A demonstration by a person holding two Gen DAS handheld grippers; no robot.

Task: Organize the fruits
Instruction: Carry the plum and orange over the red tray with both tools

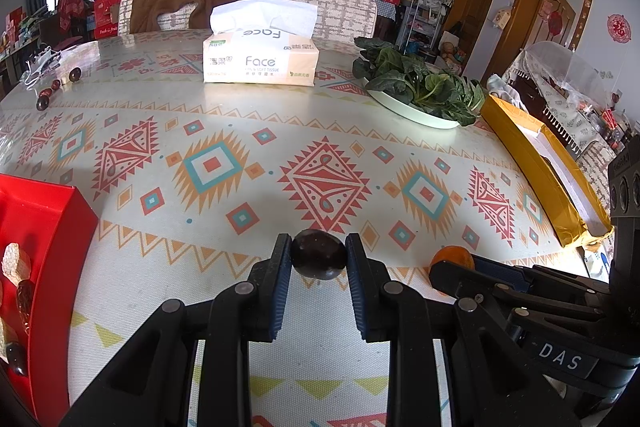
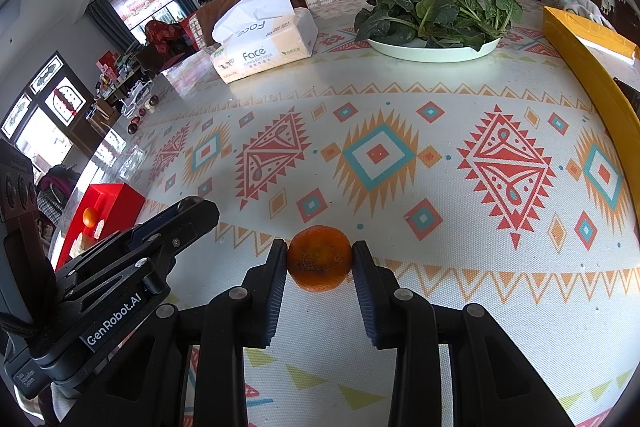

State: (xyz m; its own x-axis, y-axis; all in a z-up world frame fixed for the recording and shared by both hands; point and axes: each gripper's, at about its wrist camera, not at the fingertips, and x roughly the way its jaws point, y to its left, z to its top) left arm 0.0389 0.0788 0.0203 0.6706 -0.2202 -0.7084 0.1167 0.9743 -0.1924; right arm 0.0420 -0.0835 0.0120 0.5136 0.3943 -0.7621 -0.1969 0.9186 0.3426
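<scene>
My left gripper (image 1: 318,255) is shut on a dark brown round fruit (image 1: 318,254) just above the patterned tablecloth. My right gripper (image 2: 319,257) is shut on a small orange (image 2: 319,258); the orange also shows in the left wrist view (image 1: 452,255) at the right, behind the right gripper's finger. A red tray (image 1: 48,223) stands at the left and holds dates and pale pieces; in the right wrist view (image 2: 108,203) it also holds a small orange (image 2: 90,217). Several dark dates (image 1: 44,99) lie loose at the table's far left.
A Face tissue pack (image 1: 260,61) stands at the back middle. A white plate of green leaves (image 1: 416,87) is at the back right. A yellow box (image 1: 540,163) lies along the right edge. Chairs stand behind the table.
</scene>
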